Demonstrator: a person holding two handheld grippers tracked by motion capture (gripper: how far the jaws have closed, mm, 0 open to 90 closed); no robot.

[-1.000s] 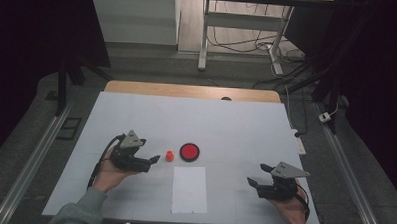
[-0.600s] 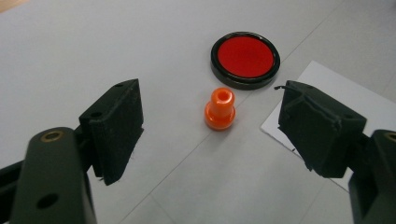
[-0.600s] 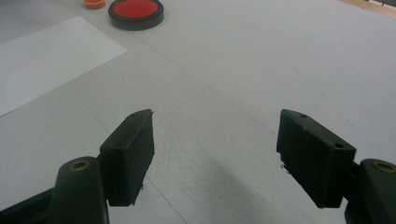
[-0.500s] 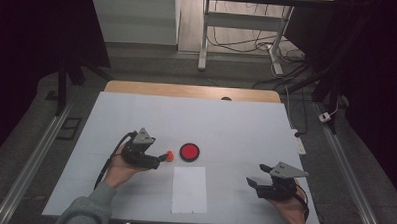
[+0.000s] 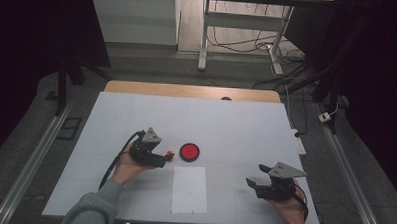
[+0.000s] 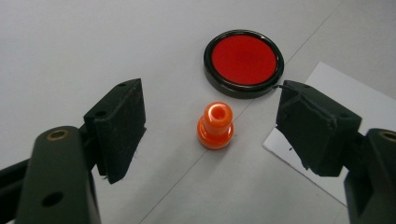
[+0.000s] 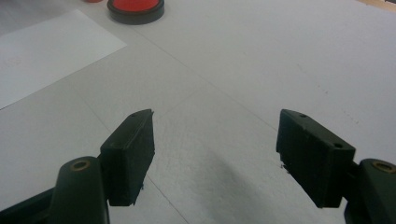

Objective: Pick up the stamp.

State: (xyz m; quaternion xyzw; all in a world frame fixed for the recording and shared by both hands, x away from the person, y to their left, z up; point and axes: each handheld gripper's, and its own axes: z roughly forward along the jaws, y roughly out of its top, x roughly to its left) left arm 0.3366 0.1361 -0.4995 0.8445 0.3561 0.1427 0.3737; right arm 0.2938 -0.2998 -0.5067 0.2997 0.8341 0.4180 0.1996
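Ample gaps flanking orange stamp (image 6: 215,125)

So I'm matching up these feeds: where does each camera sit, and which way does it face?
High view: above the person's side, looking down on the table; shows both forearms and tongs.
Left gripper view: on the left tongs, facing the orange stamp, red ink pad and paper.
Right gripper view: on the right tongs, facing bare table.
All share the pad.
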